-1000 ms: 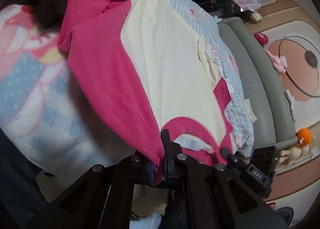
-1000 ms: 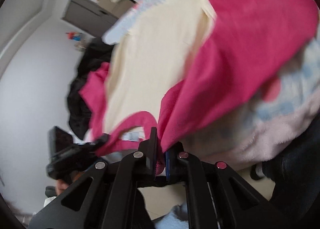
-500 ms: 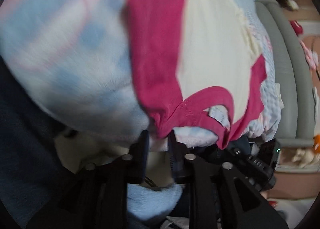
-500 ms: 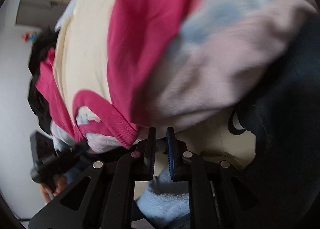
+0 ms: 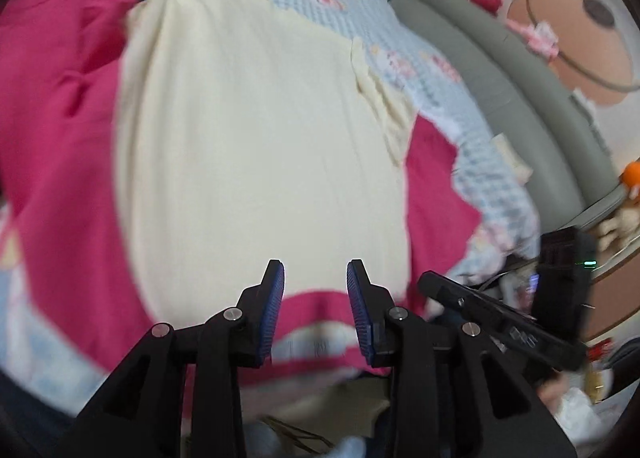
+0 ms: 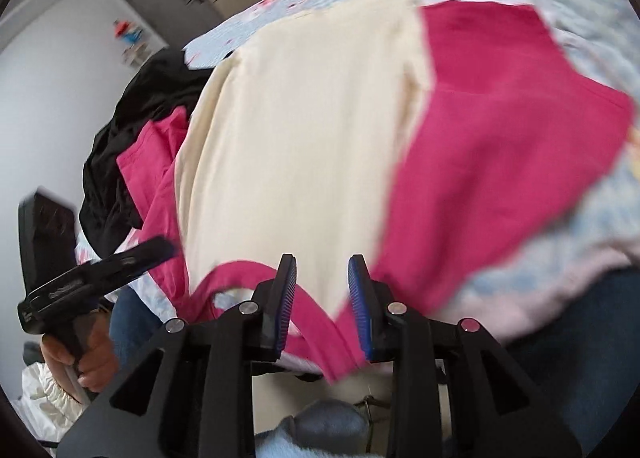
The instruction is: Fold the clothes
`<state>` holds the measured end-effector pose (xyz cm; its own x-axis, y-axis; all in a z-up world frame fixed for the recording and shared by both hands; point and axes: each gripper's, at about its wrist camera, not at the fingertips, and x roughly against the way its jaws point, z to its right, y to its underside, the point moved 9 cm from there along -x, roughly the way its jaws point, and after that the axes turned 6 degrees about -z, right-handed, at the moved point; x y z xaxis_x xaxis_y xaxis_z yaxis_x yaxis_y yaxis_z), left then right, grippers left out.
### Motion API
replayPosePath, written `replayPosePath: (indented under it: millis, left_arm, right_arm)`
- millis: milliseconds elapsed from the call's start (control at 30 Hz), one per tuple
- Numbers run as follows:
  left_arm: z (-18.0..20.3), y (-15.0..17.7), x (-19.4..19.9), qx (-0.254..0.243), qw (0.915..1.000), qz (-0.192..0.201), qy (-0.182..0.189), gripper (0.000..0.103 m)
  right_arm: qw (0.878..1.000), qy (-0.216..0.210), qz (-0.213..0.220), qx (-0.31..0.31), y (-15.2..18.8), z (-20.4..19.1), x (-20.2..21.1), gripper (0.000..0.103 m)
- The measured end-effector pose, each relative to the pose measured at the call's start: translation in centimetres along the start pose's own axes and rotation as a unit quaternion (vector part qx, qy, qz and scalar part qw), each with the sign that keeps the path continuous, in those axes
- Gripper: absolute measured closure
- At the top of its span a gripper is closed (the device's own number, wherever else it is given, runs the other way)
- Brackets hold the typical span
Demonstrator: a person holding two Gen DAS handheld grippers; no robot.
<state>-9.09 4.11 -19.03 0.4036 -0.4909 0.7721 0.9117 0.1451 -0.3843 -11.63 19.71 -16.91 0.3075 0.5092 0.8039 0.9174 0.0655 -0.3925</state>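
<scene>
A cream T-shirt with pink sleeves and pink neckband [image 5: 256, 130] lies flat on the bed, collar toward me; it also shows in the right wrist view [image 6: 304, 138]. My left gripper [image 5: 315, 278] is open and empty, just above the pink neckband [image 5: 316, 302]. My right gripper [image 6: 322, 272] is open and empty over the collar and near shoulder, with the pink sleeve [image 6: 500, 130] to its right. Each view shows the other gripper at the side: the right one [image 5: 500, 322], the left one [image 6: 92, 270].
The bed has a blue checked, floral cover [image 5: 420, 58] and a fluffy blanket [image 6: 560, 250] at the near edge. Dark clothes [image 6: 132, 130] are piled left of the shirt. A grey sofa edge [image 5: 520, 98] and toys stand beyond the bed.
Both grippers let go of the shirt's shoulders and opened. The shirt now lies spread flat on the bed, and the grippers hover over the collar.
</scene>
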Motion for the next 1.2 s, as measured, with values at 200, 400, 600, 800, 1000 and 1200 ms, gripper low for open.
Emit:
replayPosePath:
  millis: [200,400,600,800,1000,1200]
  left_arm:
    - [-1.7,3.5,-3.5,0.042,0.9975,-0.055,-0.01,0.069]
    - [3.6,0.7,-2.0,-0.019,0.9996,-0.011,0.02,0.066]
    - [4.4,0.0,-3.3,-0.01,0.9996,-0.011,0.026,0.065]
    - [5.2,-0.8,-4.5,-0.001,0.9994,-0.01,0.032,0.062]
    - [6.3,-0.8,-6.1,-0.002,0.9987,-0.026,0.044,0.062]
    - [7.5,-0.5,-8.1,-0.01,0.9968,-0.053,0.059,0.062]
  right_arm:
    - [0.997,0.018,-0.07,-0.01,3.0,0.7,-5.0,0.077]
    - [0.999,0.012,-0.009,-0.038,1.1,1.3,-2.7,0.077]
    - [0.996,0.033,0.035,-0.071,0.4,5.2,0.6,0.077]
    - [0.988,0.019,0.069,-0.135,-0.1,9.9,4.4,0.076]
    - [0.97,0.054,0.11,-0.21,-1.6,17.2,6.6,0.056]
    - [0.97,-0.021,0.101,-0.221,-4.0,17.5,4.3,0.056]
